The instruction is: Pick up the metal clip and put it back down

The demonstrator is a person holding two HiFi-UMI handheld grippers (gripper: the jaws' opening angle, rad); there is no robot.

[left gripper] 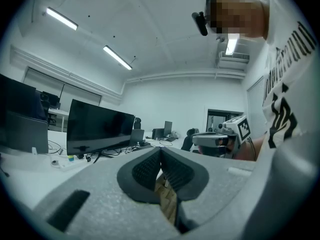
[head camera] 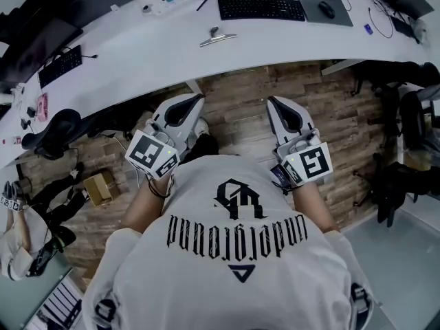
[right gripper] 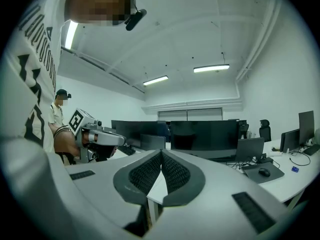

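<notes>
Metal clip (head camera: 217, 38): lying on the white desk (head camera: 165, 53), near its front edge, just short of the black keyboard (head camera: 261, 8); not made out in either gripper view.
Long axis: roughly left to right across the head view, slightly tilted, with a short raised part at the left end.
Direction from jaws: ahead of both and well apart from them, falling between the two lines of aim.
Nearer side: left gripper (head camera: 198, 102), by a small margin, judged from the head view; right gripper (head camera: 272, 103) set further off to the side.
Left jaws: together at the tips in the left gripper view (left gripper: 161, 152), nothing between the ribbed pads.
Right jaws: likewise together (right gripper: 161, 155), holding nothing.
Pose: both held low and close to the body over the wooden floor (head camera: 234, 119), tips pointing toward the desk edge, marker cubes nearest the torso.
Stage, as a judgement: pick-up not yet begun.
Coming move, as a judgement: forward reach over the desk edge, jaws parted, then closed across the short width of the clip.
</notes>
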